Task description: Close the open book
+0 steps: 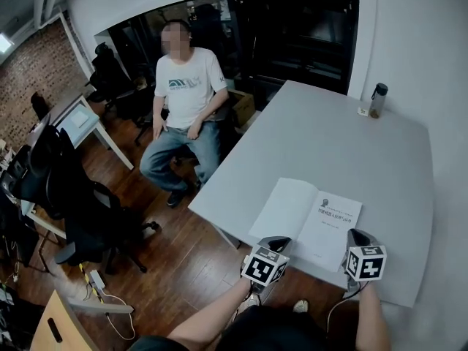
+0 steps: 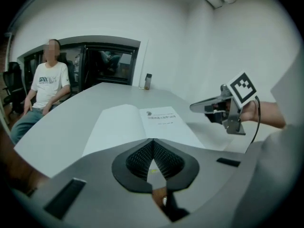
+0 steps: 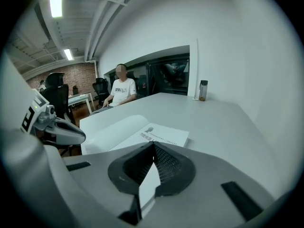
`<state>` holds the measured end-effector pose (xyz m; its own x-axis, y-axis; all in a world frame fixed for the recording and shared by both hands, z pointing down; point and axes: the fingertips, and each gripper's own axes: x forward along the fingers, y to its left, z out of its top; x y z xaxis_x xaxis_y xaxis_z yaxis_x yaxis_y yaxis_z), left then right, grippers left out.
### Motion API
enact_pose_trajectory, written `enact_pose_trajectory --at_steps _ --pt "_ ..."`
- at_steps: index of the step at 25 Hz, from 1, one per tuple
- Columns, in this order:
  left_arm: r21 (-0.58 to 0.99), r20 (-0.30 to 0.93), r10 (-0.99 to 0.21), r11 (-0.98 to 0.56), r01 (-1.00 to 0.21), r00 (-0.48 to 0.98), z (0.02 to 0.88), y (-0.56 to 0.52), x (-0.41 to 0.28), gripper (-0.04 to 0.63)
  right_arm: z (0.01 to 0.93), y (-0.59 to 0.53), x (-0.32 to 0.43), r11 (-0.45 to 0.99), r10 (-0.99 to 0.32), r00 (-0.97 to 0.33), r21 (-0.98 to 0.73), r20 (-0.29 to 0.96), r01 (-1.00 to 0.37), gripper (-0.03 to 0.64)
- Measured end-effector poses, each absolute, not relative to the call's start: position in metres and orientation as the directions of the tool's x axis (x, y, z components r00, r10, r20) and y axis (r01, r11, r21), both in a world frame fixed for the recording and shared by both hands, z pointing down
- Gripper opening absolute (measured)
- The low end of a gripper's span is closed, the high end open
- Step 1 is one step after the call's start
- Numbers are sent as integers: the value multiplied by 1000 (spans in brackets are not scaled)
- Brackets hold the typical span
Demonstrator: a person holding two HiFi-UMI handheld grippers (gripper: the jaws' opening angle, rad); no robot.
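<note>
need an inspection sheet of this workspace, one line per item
surface: grey table, level, mostly bare
job's things: book lies open and flat by the near edge
clutter: bottle and a small item at the far corner
grippers: left gripper shut, empty; right gripper shut over the book's near right corner, no page visibly pinched
cables: power strip and loose leads on the floor
surroundings: seated person, office chair, wooden floor

Left gripper (image 1: 277, 242), right gripper (image 1: 356, 235) tilted down; fingers (image 2: 167, 161) together (both).
</note>
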<state>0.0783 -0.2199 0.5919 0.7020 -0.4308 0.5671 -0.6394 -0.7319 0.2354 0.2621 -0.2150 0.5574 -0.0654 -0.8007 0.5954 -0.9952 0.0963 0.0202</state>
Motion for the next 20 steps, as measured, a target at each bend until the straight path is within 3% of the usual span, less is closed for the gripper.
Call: enact_pose_trajectory --at_steps 4,13,20 --pt "224 621 -455 -677 -701 638 618 -226 44 5 547 -220 268 85 -809 -44 42 586 -996 5" --pt "257 684 -436 -606 -753 584 659 -224 15 5 576 -231 193 249 -745 -176 23 643 -968 4" --pt "279 647 -470 -586 -760 600 649 -238 18 5 583 -228 177 279 -724 -187 34 664 -960 5"
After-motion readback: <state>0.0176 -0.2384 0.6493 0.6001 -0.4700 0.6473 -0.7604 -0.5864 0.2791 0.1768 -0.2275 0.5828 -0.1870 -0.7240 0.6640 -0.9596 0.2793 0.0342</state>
